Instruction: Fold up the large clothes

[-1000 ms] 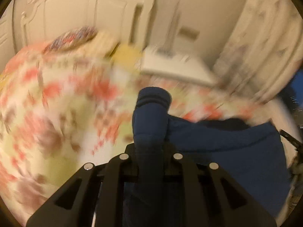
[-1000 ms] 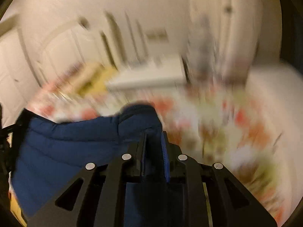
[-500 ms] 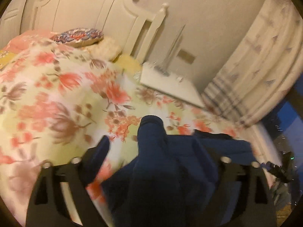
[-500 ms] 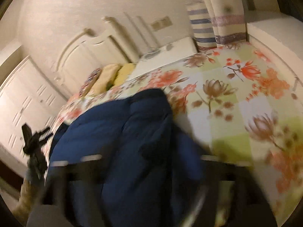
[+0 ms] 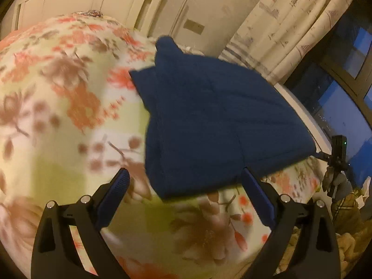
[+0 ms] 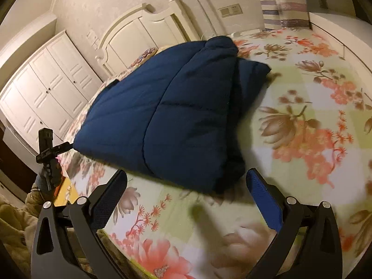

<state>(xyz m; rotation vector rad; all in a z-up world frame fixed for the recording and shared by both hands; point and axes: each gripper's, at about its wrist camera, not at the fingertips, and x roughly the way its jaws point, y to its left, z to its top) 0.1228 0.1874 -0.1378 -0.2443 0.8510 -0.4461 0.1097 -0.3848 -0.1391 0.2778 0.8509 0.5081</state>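
Bedroom setting: a bed covered by a floral bedspread in cream, green and coral fills both wrist views, with a white headboard and white wardrobe doors behind, and patterned curtains beside a dark window.

On the bedspread lies a dark blue padded jacket, folded into a thick, roughly rectangular bundle. Quilted seams cross its top panel. One rounded roll of fabric, possibly a collar or hood, sticks up at the far end near the headboard. The layers on one side look stacked unevenly, with a lower layer poking out past the upper one.

The left gripper hovers just short of the jacket's near edge, its two blue-padded fingers spread wide and holding nothing. The right gripper is likewise spread wide and empty, poised just before the opposite near corner. Neither touches the cloth.

Judging by this, a fold has been laid down and the hands are free. To finish well, the next move likely calls for pressing the puffy top flat, tucking the protruding lower layer under, and squaring the edges, since padded fabric tends to spring open. Gripping a single layer only would pull the bundle apart.
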